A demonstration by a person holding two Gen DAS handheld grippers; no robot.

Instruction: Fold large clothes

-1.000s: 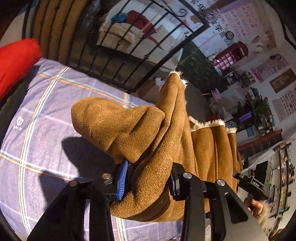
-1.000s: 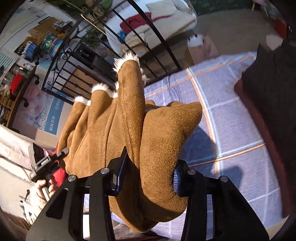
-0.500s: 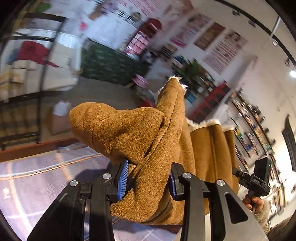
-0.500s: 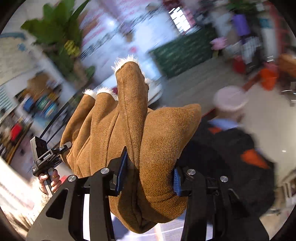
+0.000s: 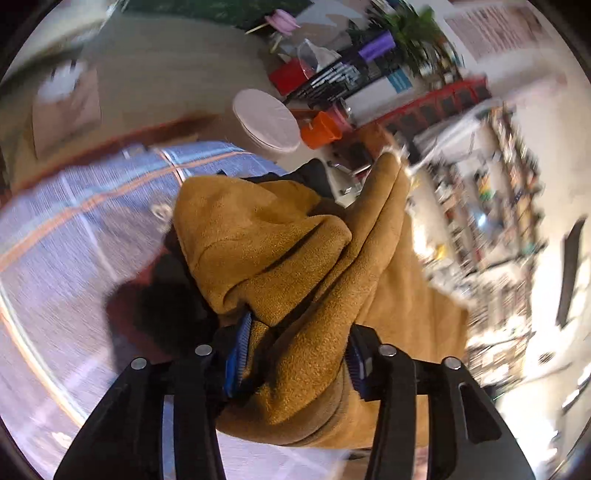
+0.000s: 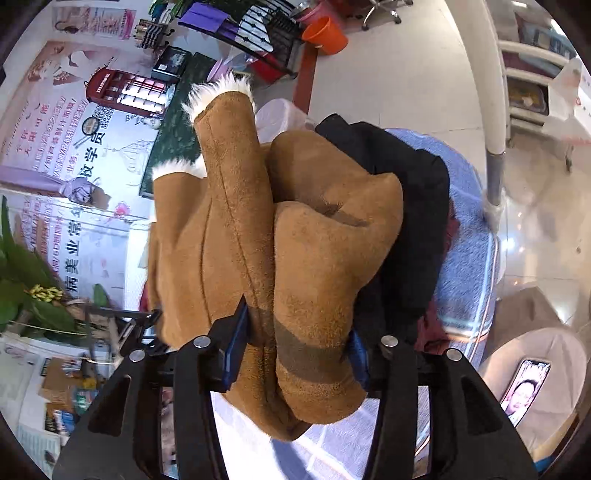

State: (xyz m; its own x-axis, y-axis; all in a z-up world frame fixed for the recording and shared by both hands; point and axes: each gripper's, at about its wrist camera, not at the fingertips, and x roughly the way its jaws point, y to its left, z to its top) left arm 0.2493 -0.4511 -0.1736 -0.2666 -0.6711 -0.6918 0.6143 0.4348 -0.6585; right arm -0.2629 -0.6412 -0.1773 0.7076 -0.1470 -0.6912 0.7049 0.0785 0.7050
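Observation:
A brown suede coat (image 5: 295,266) with white fur trim is bunched and folded, held up between both grippers. My left gripper (image 5: 295,363) is shut on one thick fold of it. My right gripper (image 6: 295,356) is shut on the other end of the brown coat (image 6: 266,229); its fur-edged cuff (image 6: 221,92) points up. The coat hangs over a blue plaid bedsheet (image 5: 74,221), above a pile of dark clothes (image 6: 406,206) near the bed's corner. The left wrist view is motion-blurred.
A black garment and a dark red one (image 6: 430,325) lie on the bed (image 6: 465,273) under the coat. Beyond the bed edge stand a white stool (image 5: 266,122), an orange bucket (image 6: 325,33) and shelves (image 5: 498,206). A phone (image 6: 524,387) lies on a round seat.
Both grippers have swung with the coat away from the iron bed frame toward the bed's other corner. The dark clothes pile has come into view under the coat. Both grips are unchanged.

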